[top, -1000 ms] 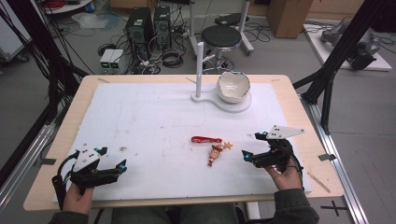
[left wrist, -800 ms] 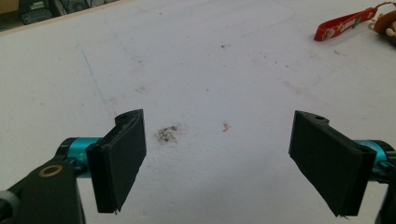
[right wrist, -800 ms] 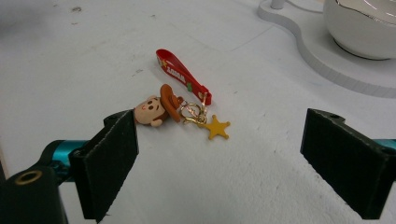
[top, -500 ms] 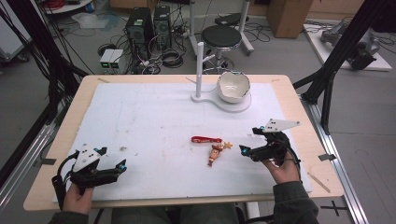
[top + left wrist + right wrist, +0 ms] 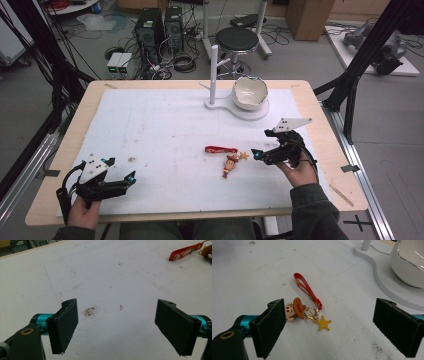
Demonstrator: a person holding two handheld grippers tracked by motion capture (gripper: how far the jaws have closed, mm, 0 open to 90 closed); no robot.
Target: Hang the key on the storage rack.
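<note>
From the high view, I am holding my left gripper (image 5: 131, 178) low over the near left part of the white mat (image 5: 165, 130), well apart from everything else on it. My left hand (image 5: 82, 212) is coming in over the table's near edge. I am holding my right gripper (image 5: 256, 154) just to the right of the keychain (image 5: 231, 162), which is lying near the middle of the mat: a small figure with a red strap (image 5: 220, 149) stretching off to its left. My right hand (image 5: 300, 172) is wrapping around the gripper's body. At the far side, a white bowl (image 5: 249, 93) is sitting on the round end of a white stand (image 5: 214, 75) with an upright post.

In the left gripper view, my jaws are standing wide apart over bare mat (image 5: 107, 285), with a small brown smudge (image 5: 89, 311) lying between them. The red strap (image 5: 185, 252) is showing at the top right corner, far from my jaws.

In the right gripper view, my jaws are also spread wide with nothing between the pads. The keychain (image 5: 298, 308) is lying just ahead of them, the figure's head in a brown hat right beside my left jaw, partly hidden behind it. A gold ring is joining the figure to a yellow star charm (image 5: 323, 323) and the red strap (image 5: 306, 290). The white bowl (image 5: 409, 262) is sitting on its stand base (image 5: 372, 262) at the upper right.
</note>
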